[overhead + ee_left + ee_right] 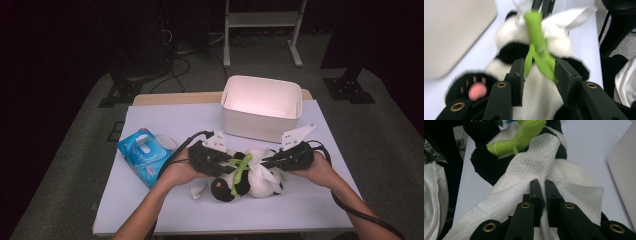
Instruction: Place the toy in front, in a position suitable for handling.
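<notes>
Two grippers on one panda

Two hand-held grippers met over the panda (250,181) lying on the tabletop (165,120). The left hand-held gripper (539,72) stood partly open, its jaws either side of the panda's white belly and green scarf (537,47); whether the pads pressed, I could not tell. The right hand-held gripper (542,185) was pinched shut on a wipe (534,167) draped over the panda. Beyond them stood a white bin (262,107); left of the left one lay a blue wipe pack (145,155).

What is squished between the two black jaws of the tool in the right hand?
A white wipe, draped over the toy panda. The right gripper view shows the right tool pinching it.
</notes>
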